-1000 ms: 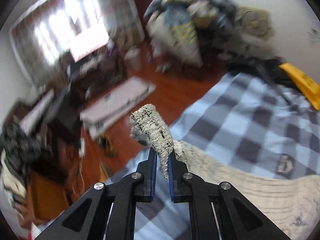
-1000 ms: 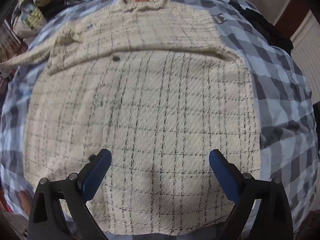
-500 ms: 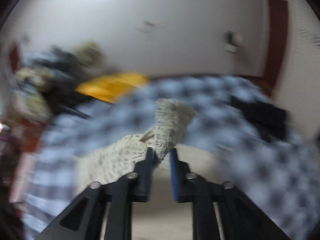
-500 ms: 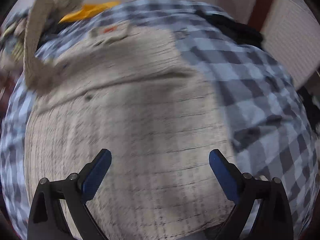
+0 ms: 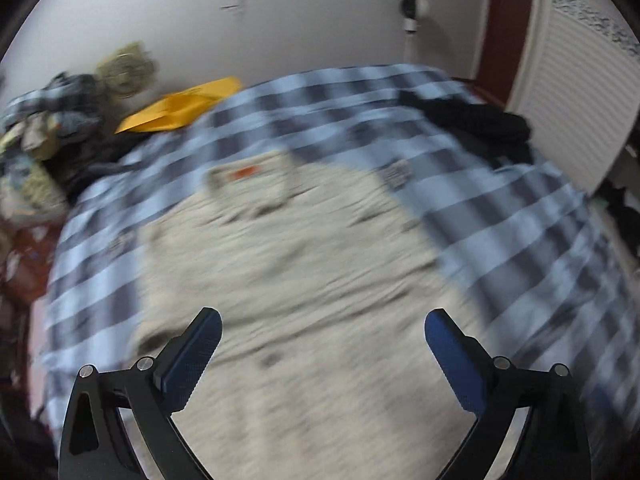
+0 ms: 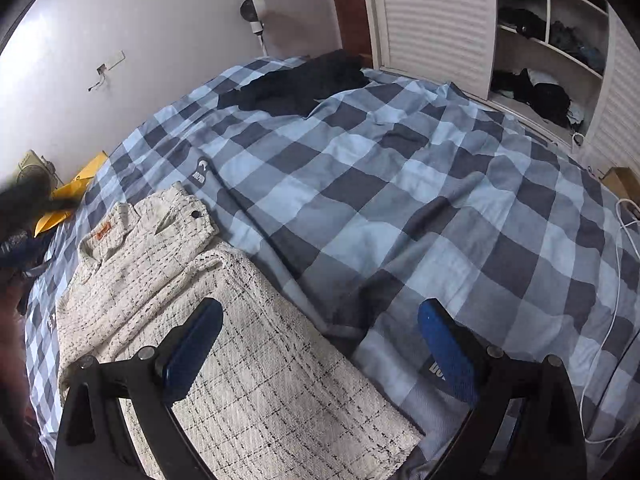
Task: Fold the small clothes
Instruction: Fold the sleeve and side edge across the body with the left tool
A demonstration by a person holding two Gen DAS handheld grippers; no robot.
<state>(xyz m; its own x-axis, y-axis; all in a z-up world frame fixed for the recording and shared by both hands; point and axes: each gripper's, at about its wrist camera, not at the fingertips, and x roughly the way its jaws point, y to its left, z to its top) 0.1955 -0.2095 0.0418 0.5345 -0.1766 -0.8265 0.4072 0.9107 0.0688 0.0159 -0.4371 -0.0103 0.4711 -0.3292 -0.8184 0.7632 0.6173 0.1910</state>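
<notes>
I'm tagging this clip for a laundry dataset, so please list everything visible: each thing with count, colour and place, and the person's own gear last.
jacket: one, cream tweed with black checks, orange neck label, flat on the bed's near left side.
bed cover: one, blue and grey check, over the whole bed.
dark garment: one, black, heaped at the bed's far edge by the wall.
yellow item: one, yellow, far left corner of the bed.
clothes pile: one, mixed colours, left of the bed.
wardrobe: one, white slatted doors, open shelves with dark clothes, right.
cable: one, white, bed's right edge.
left gripper: fingers blue-padded, opening, nothing between them.
right gripper: fingers blue-padded, wide apart, empty.
</notes>
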